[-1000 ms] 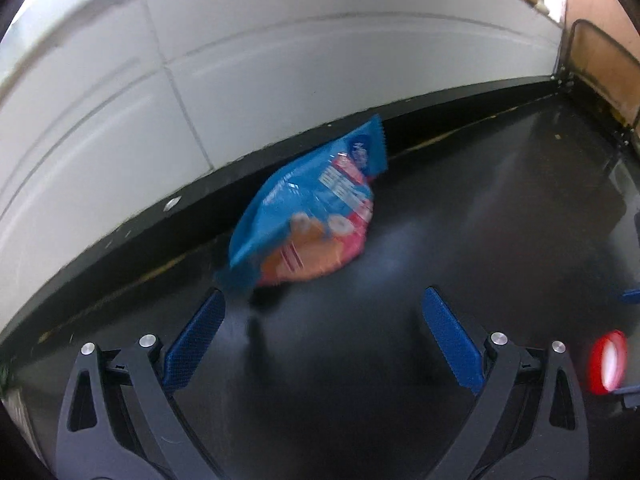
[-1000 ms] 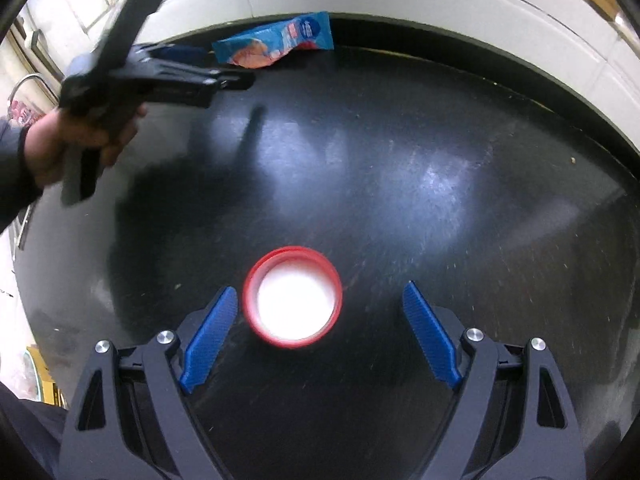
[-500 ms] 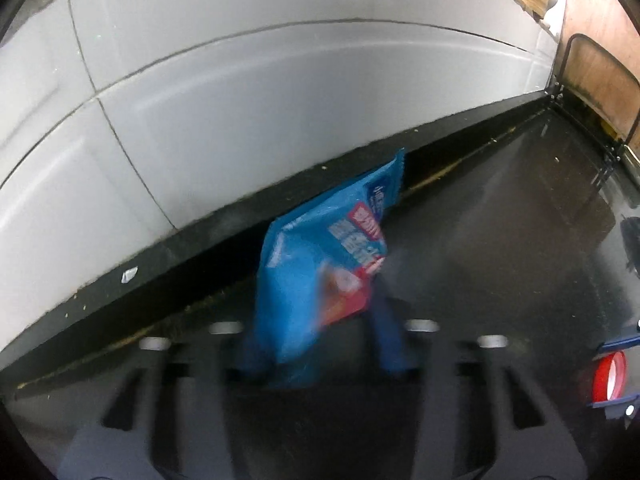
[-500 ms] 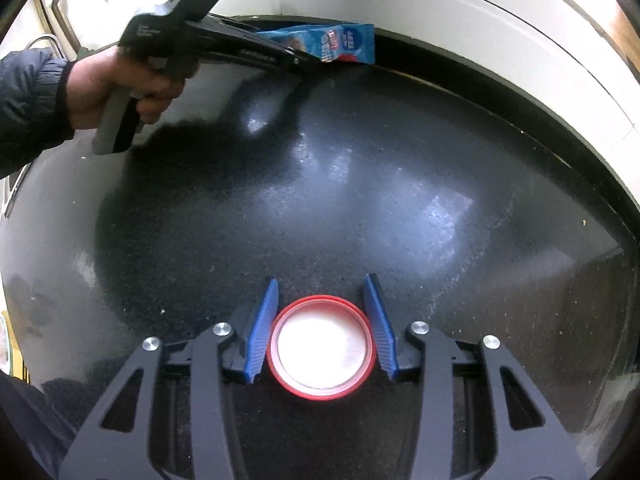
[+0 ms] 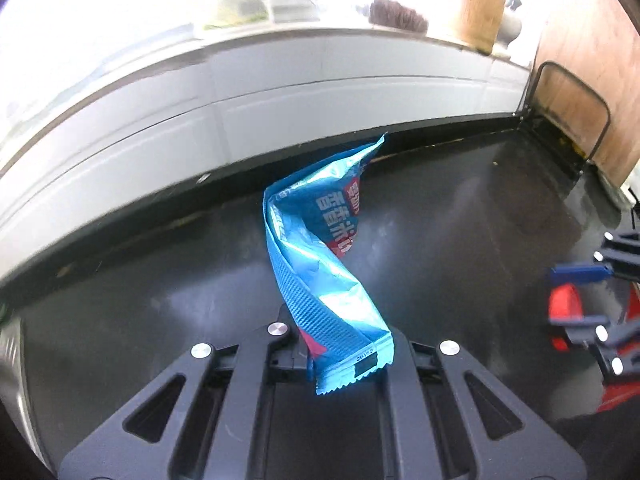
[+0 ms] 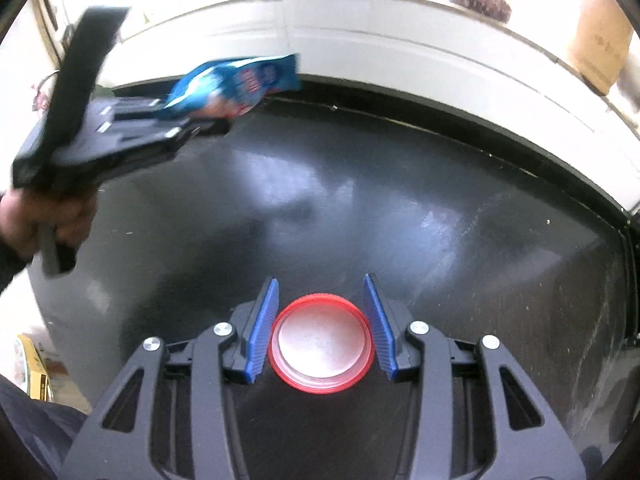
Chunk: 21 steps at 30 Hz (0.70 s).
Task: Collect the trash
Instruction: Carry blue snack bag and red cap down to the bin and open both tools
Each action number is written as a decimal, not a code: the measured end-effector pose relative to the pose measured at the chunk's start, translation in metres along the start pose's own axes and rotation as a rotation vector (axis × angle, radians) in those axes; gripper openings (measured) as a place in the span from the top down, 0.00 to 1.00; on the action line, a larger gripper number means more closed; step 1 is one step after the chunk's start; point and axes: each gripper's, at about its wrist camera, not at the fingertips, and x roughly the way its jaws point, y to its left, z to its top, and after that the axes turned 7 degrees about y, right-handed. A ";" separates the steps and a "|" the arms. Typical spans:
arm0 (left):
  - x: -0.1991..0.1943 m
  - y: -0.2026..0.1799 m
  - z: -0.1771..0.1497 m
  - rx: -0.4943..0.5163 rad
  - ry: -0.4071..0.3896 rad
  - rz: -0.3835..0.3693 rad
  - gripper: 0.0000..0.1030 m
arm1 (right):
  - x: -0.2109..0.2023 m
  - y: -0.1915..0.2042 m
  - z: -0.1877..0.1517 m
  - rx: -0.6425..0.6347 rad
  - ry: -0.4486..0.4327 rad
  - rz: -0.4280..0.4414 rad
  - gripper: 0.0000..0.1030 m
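My left gripper (image 5: 340, 344) is shut on a blue snack wrapper (image 5: 320, 264) and holds it above the black countertop (image 5: 460, 208); the wrapper hides the fingertips. The wrapper (image 6: 240, 80) and the left gripper (image 6: 208, 128) also show at the upper left of the right wrist view. My right gripper (image 6: 320, 320) is shut on a red jar lid (image 6: 322, 344) with a white inside, clamped between the blue pads (image 6: 264, 328) over the counter (image 6: 400, 220). The lid (image 5: 564, 304) shows in the left wrist view at the right.
A white tiled wall (image 5: 280, 112) runs behind the counter. A brush (image 5: 396, 16) and a wooden utensil holder (image 5: 480, 12) stand on the ledge above. A black wire rack (image 5: 572, 120) and a wooden board (image 5: 592, 60) stand at the counter's right end.
My left gripper closed on the wrapper and lifted it off the counter. My right gripper closed on the red lid and raised it slightly.
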 end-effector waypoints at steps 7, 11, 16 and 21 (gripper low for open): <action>-0.078 -0.021 -0.086 -0.106 0.017 0.063 0.94 | -0.023 0.031 -0.017 -0.053 -0.029 0.038 0.57; -0.105 -0.009 -0.134 -0.157 0.020 0.095 0.94 | -0.025 0.054 -0.020 -0.100 -0.034 0.067 0.57; -0.129 -0.001 -0.166 -0.234 0.007 0.142 0.94 | -0.030 0.093 -0.015 -0.179 -0.045 0.109 0.57; -0.164 0.018 -0.205 -0.358 -0.021 0.225 0.94 | -0.030 0.155 -0.001 -0.317 -0.053 0.186 0.57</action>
